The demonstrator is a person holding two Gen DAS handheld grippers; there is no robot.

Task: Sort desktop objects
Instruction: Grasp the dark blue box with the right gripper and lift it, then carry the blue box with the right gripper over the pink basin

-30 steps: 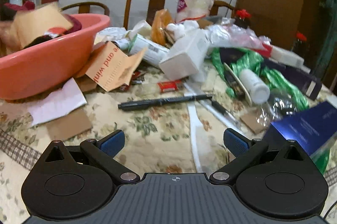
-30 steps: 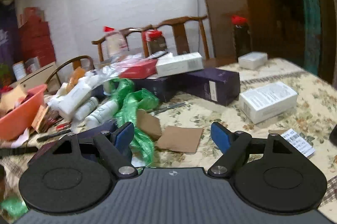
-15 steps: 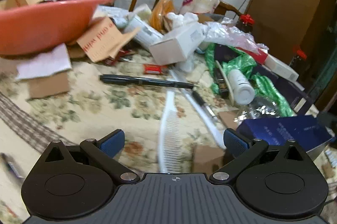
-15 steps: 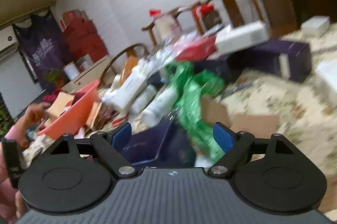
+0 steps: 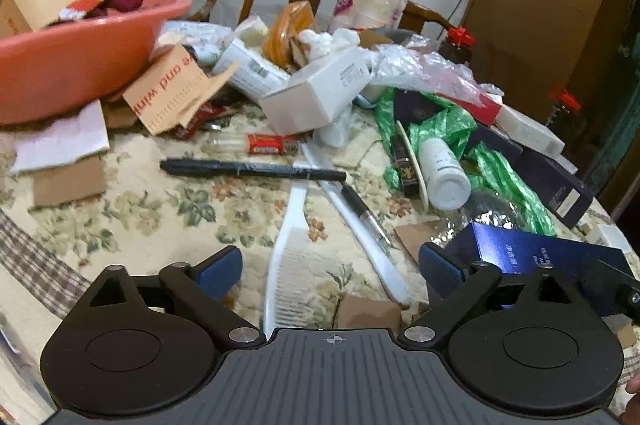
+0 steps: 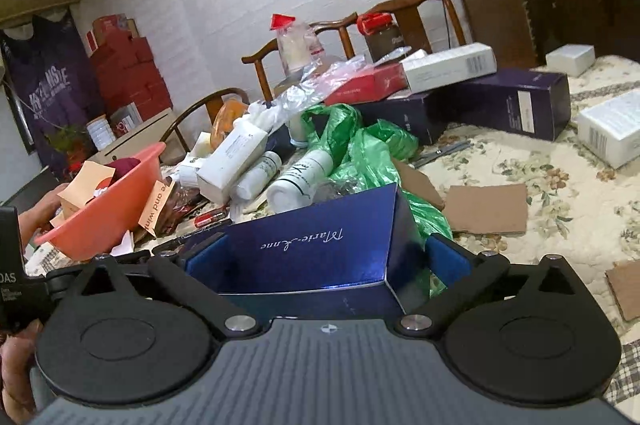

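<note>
A dark blue box [image 6: 320, 225] with silver script lies between the fingers of my right gripper [image 6: 324, 257]. The jaws are opening, and a strip of green bag shows between the box and the right pad. In the left wrist view the same blue box [image 5: 532, 257] sits at the right, beside my left gripper [image 5: 330, 267]. That gripper is open and holds nothing. It hovers over a white comb [image 5: 286, 265] on the floral tablecloth. A black marker [image 5: 252, 169] lies farther ahead.
A pink basin [image 5: 80, 65] with card and cloth stands at the left, and a hand [image 6: 44, 209] is beside it. White boxes, white bottles [image 5: 444, 169], a green plastic bag [image 6: 360, 145], dark boxes [image 6: 500, 105] and cardboard scraps [image 6: 486, 209] crowd the table. Wooden chairs stand behind.
My right gripper swung left from the cardboard scraps to the blue box, which now lies between wider jaws. My left gripper shifted, bringing the white comb under its open fingers.
</note>
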